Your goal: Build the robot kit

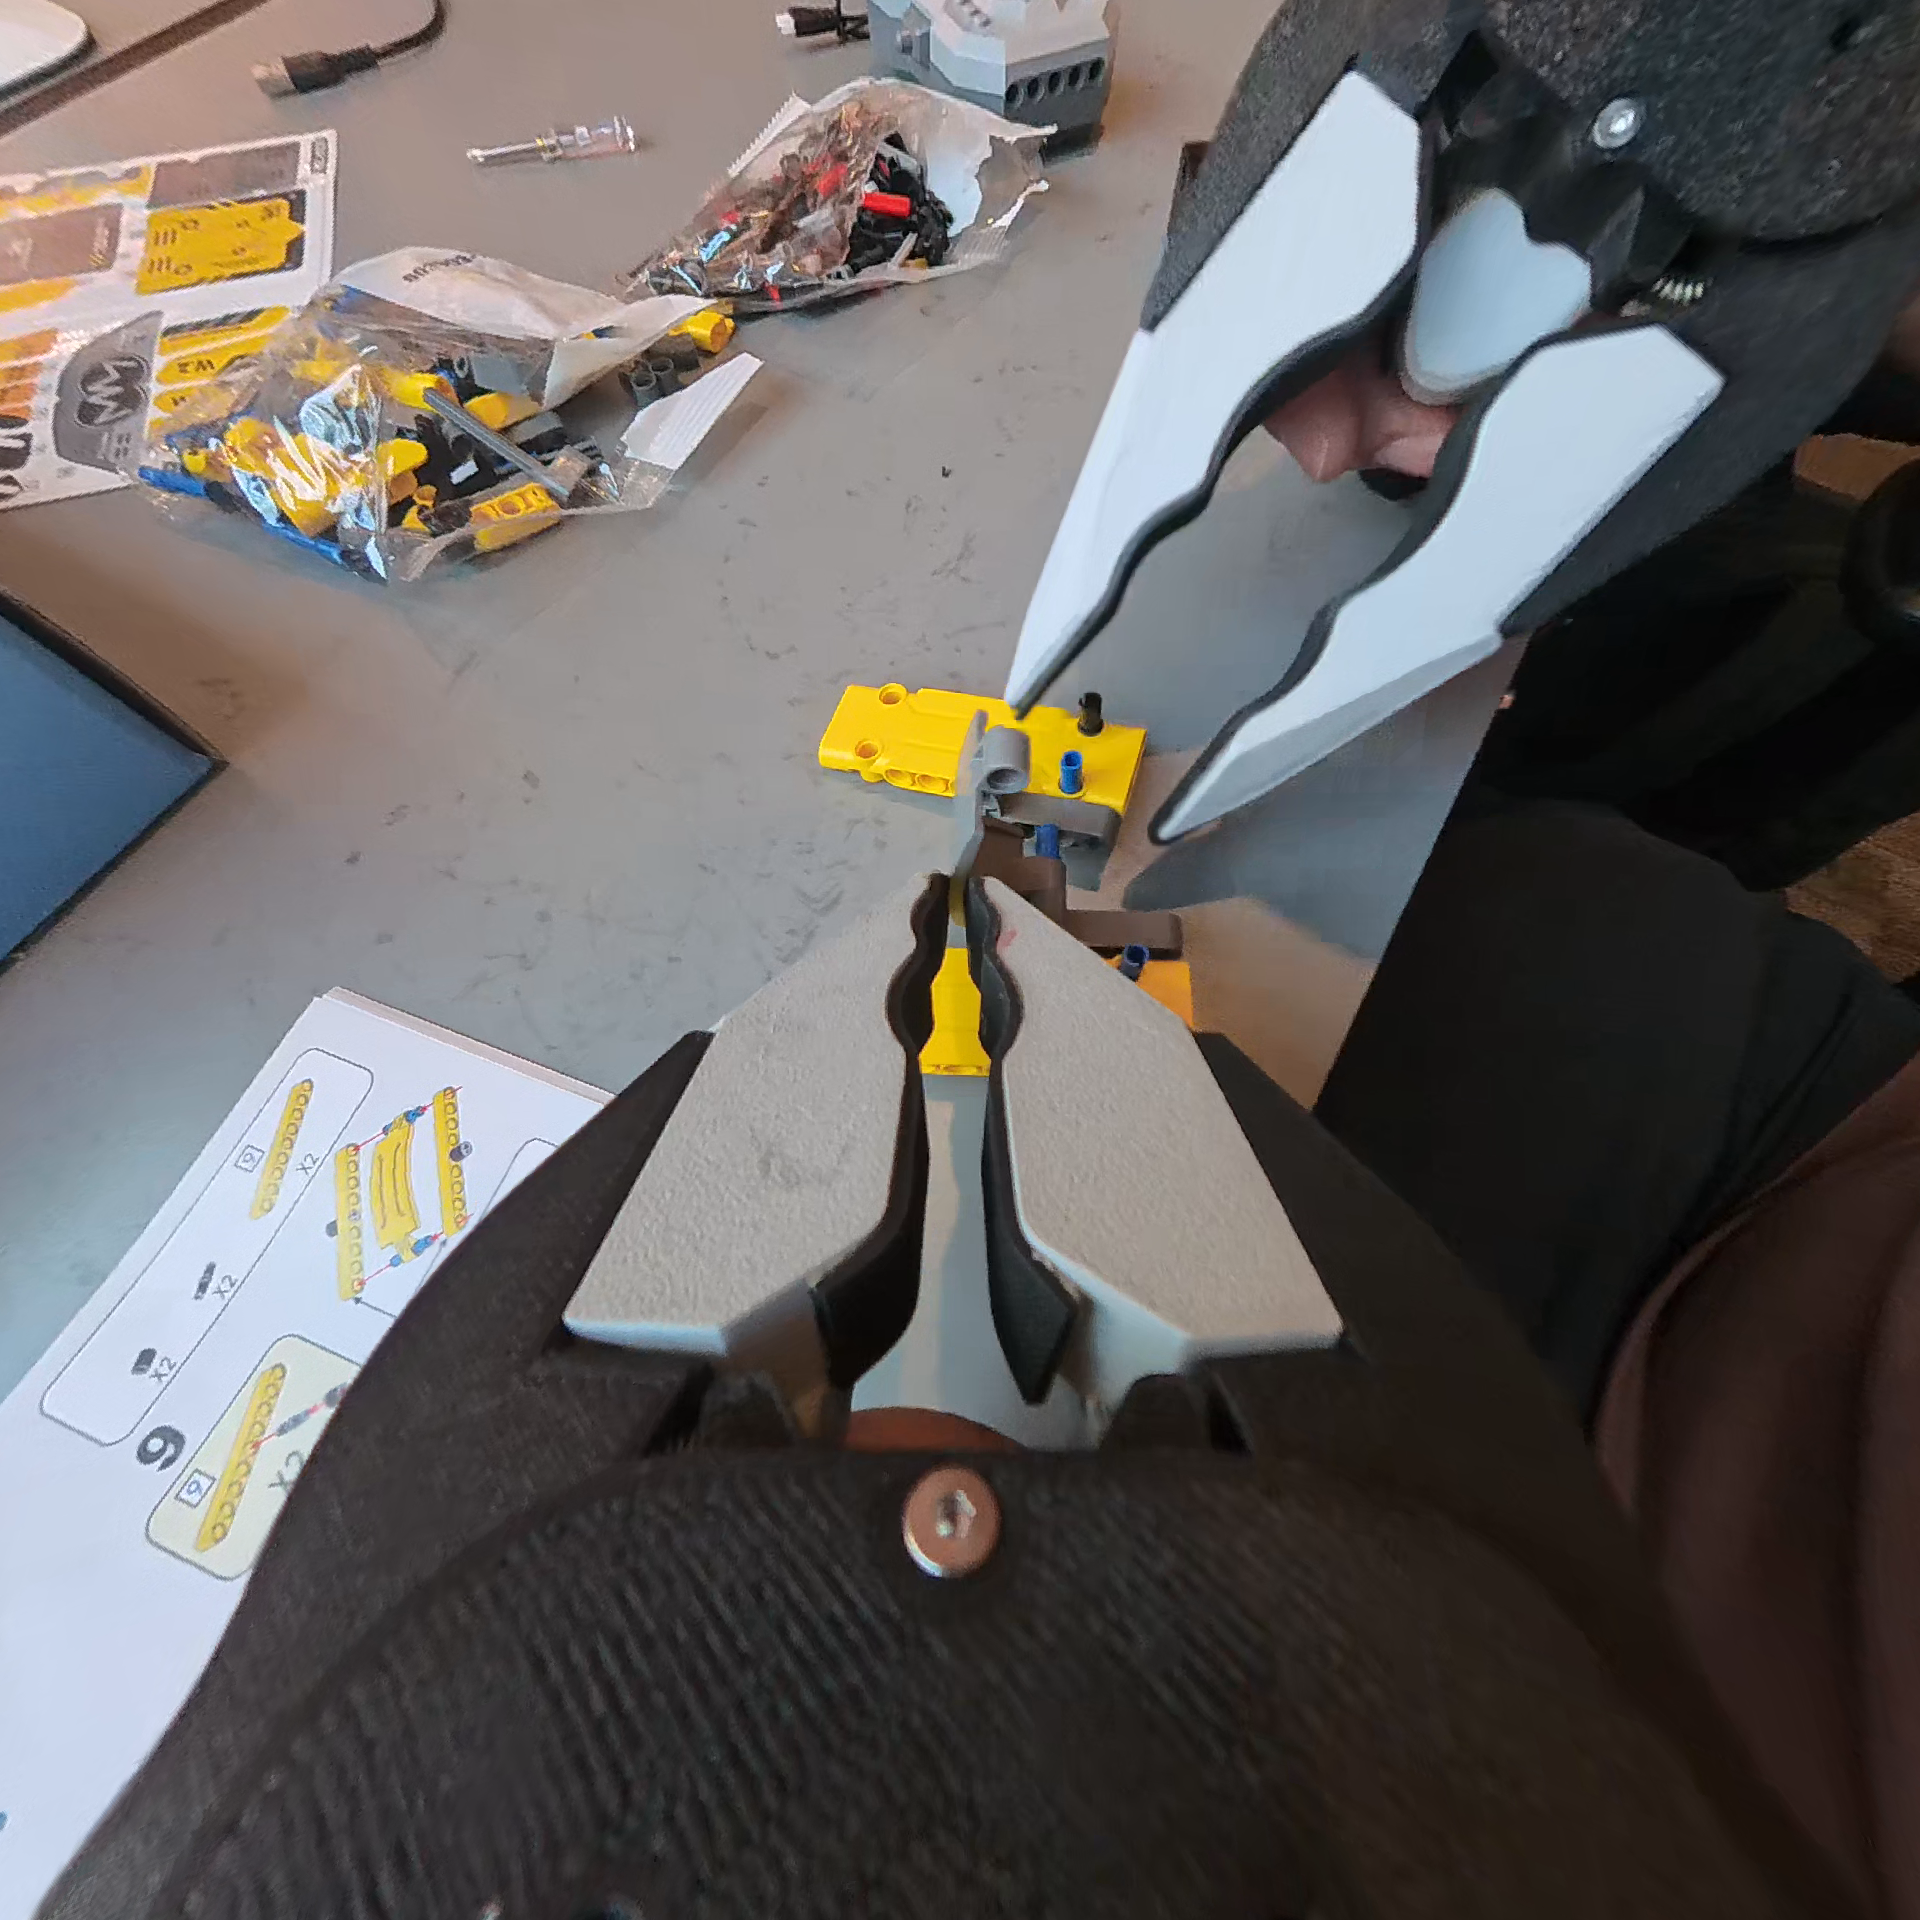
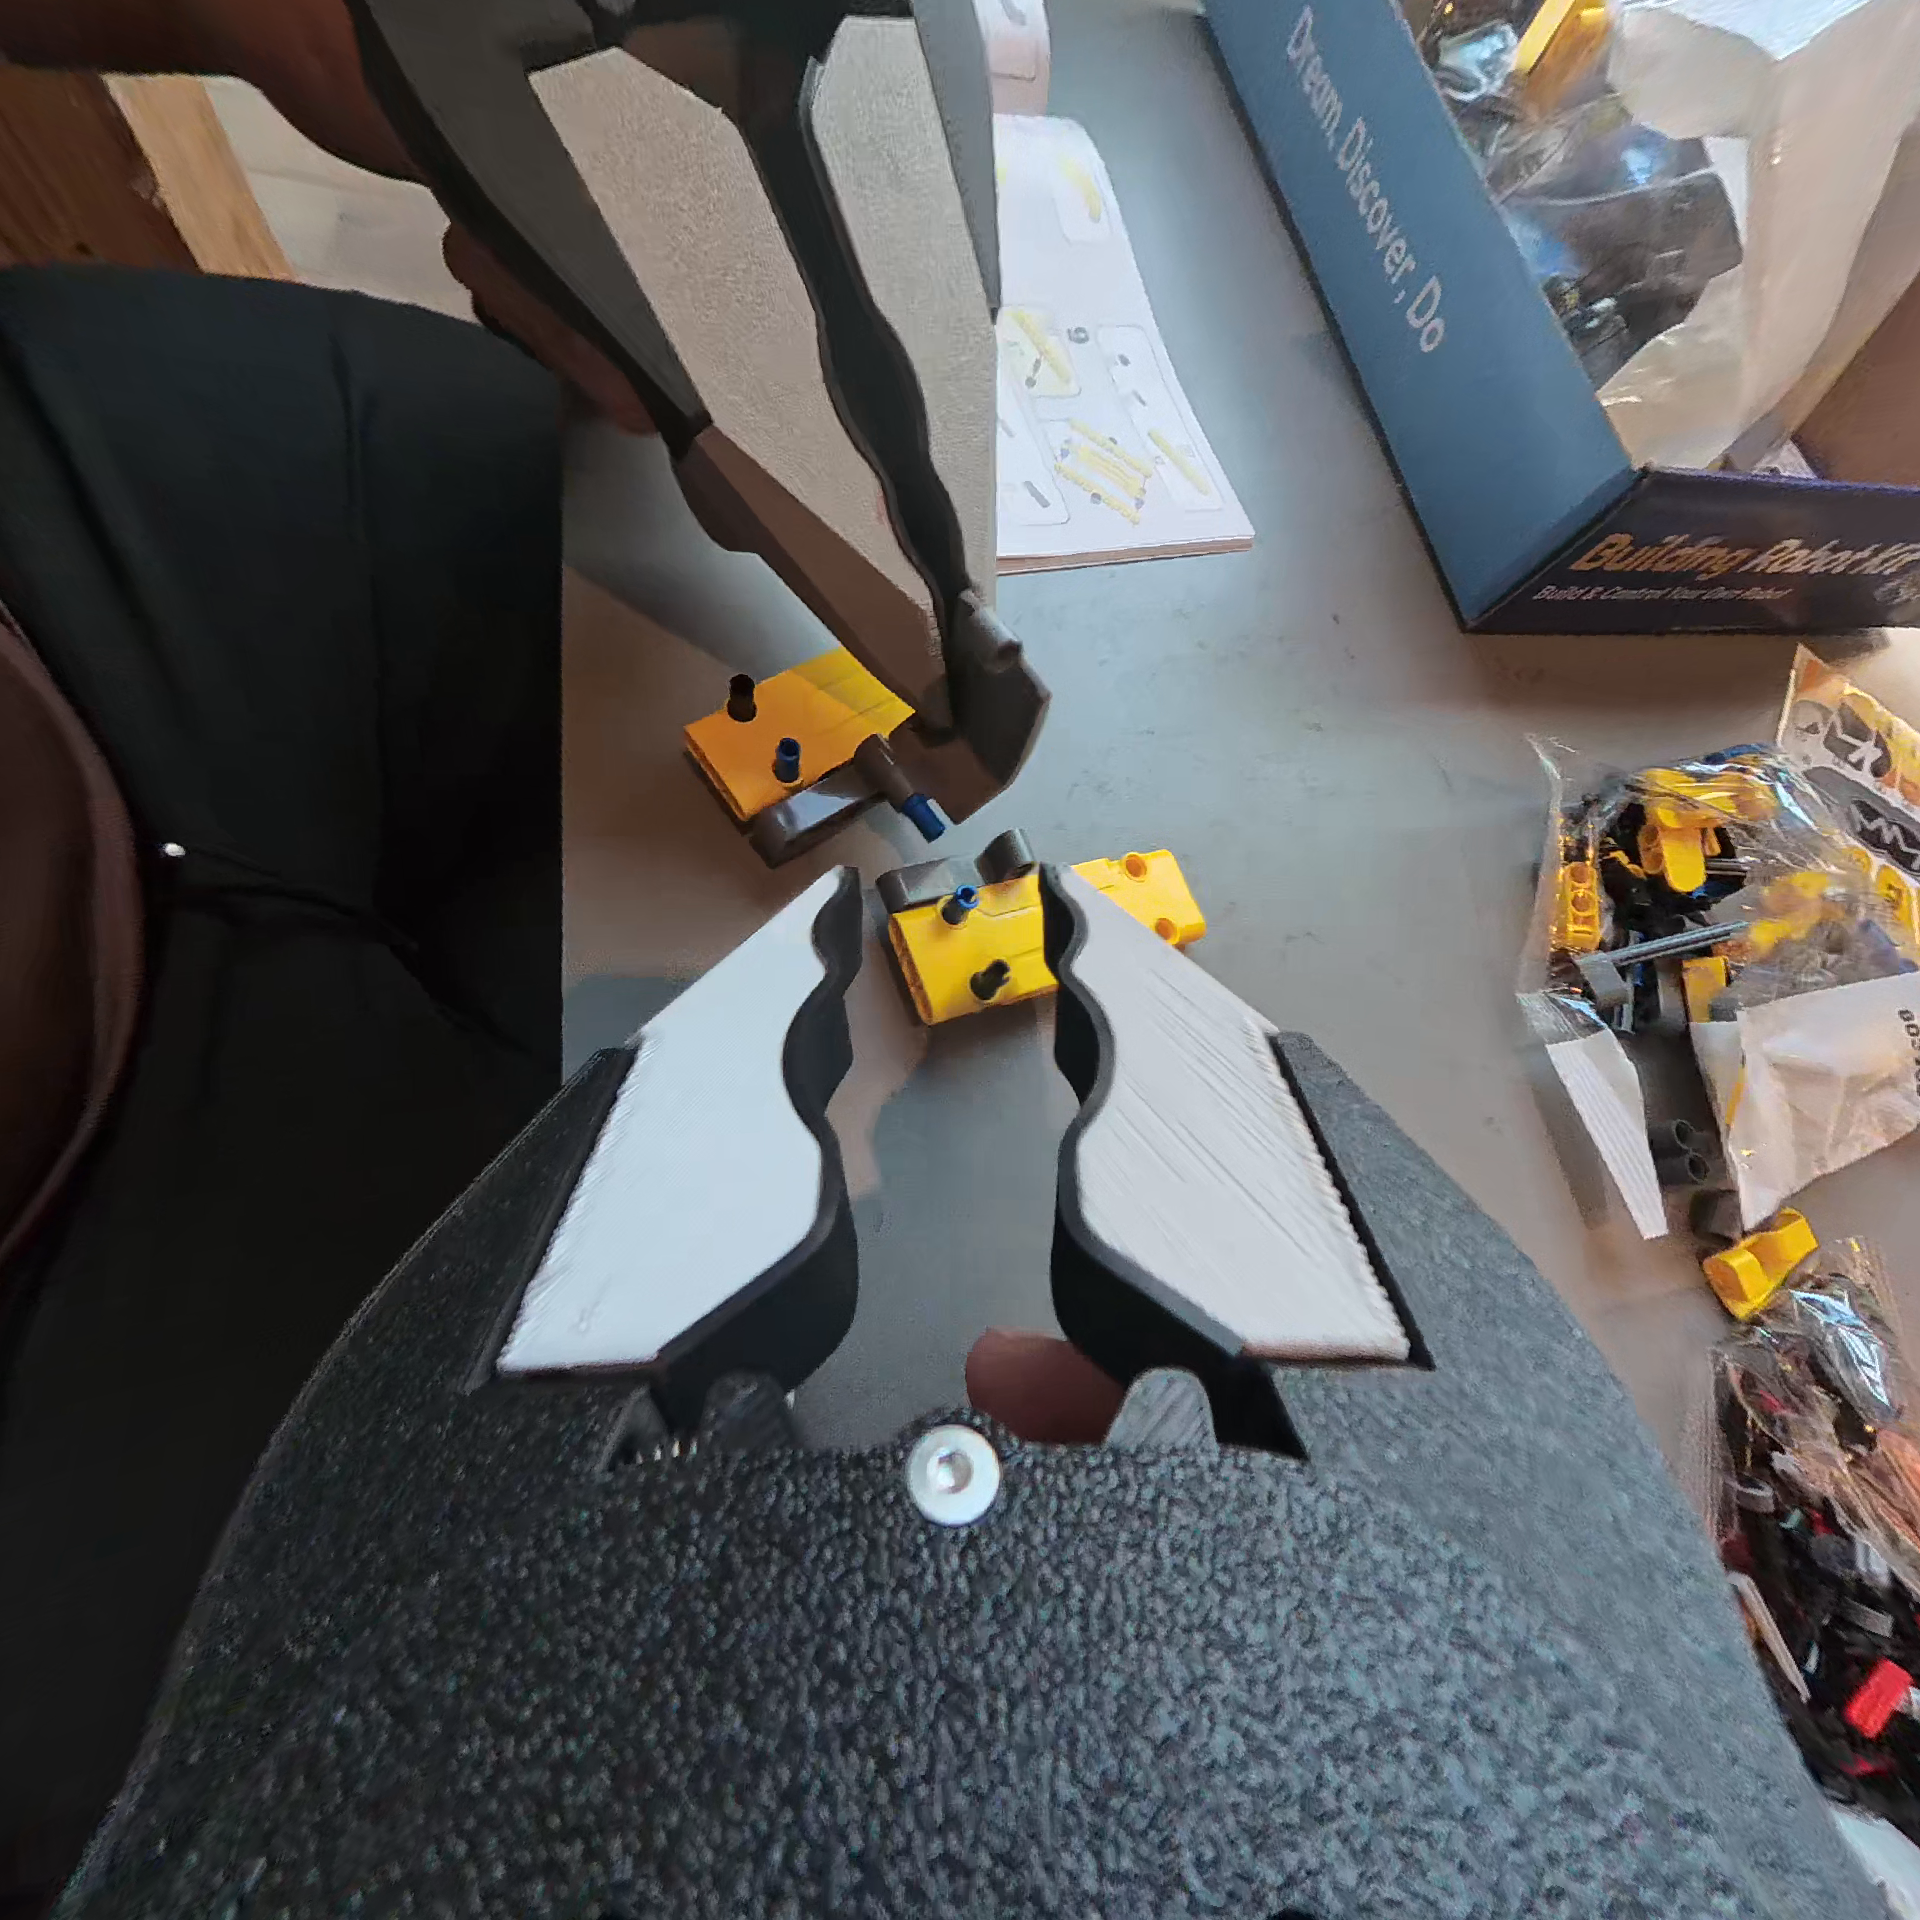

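Left tongs (image 1: 956,883): pressed almost together, pinching a grey beam (image 1: 977,805) at the very tips. Judged a steadying grip, since the beam joins onto the far yellow panel (image 2: 800,717), which lies flat on the grey table (image 1: 623,779). Right tongs (image 2: 948,883): spread wide, straddling the near yellow panel (image 2: 966,956) with its blue and black pegs up; contact cannot be told. Both panels near the table edge, just beside each other. Instruction booklet (image 1: 156,1299) open at left, presumably for reference; parts bags (image 1: 416,436) and blue box (image 2: 1455,416) well apart.
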Tool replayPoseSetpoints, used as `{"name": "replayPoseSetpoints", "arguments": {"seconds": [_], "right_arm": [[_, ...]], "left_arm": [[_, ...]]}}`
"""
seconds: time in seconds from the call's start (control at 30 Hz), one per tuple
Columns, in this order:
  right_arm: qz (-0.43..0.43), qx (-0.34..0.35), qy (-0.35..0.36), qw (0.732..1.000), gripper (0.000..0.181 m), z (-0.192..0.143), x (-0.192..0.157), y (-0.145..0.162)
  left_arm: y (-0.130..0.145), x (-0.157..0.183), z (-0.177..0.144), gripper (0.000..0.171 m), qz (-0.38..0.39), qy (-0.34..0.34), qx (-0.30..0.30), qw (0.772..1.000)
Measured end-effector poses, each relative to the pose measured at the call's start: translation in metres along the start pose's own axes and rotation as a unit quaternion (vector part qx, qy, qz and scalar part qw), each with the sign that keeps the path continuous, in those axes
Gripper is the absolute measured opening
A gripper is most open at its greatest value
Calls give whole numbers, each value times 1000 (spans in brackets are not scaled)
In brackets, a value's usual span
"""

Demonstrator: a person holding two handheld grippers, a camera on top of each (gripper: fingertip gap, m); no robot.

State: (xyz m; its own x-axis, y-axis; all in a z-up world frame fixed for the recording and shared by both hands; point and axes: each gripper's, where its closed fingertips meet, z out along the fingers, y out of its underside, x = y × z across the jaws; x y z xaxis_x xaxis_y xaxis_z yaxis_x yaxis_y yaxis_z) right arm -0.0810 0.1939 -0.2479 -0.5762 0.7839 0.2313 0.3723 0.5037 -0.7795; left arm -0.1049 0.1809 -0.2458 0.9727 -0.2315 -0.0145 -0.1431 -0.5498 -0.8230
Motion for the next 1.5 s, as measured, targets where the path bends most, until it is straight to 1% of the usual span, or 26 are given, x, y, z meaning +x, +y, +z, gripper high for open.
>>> {"name": "replayPoseSetpoints", "arguments": {"seconds": [0.1,0.17,0.27,0.3,0.47,0.8,1.27,1.43,1.5], "right_arm": [[6,-2,-11,1000,41,2,2,2],[-11,-10,-26,1000,45,9,-2,6],[-16,-16,-44,999,42,16,-4,5],[-13,-15,-42,999,34,16,-3,5],[-4,-15,-42,999,34,14,-3,6],[9,-19,-34,999,33,18,-3,3],[7,-18,-36,999,33,20,-7,0],[8,-22,-32,999,33,21,-6,1],[8,-25,-34,999,33,22,-7,2]], "left_arm": [[-1,3,1,0,14,17,1,1000],[-1,2,2,0,26,20,-1,999],[-2,-3,4,0,41,22,-1,999],[-3,-4,4,0,44,27,1,999],[-2,-8,4,0,45,39,1,998],[0,-13,4,0,35,32,-3,999],[-1,-14,4,0,54,11,-1,998],[0,-15,5,0,66,-5,-6,998],[3,-16,7,1,59,-7,-16,998]]}}
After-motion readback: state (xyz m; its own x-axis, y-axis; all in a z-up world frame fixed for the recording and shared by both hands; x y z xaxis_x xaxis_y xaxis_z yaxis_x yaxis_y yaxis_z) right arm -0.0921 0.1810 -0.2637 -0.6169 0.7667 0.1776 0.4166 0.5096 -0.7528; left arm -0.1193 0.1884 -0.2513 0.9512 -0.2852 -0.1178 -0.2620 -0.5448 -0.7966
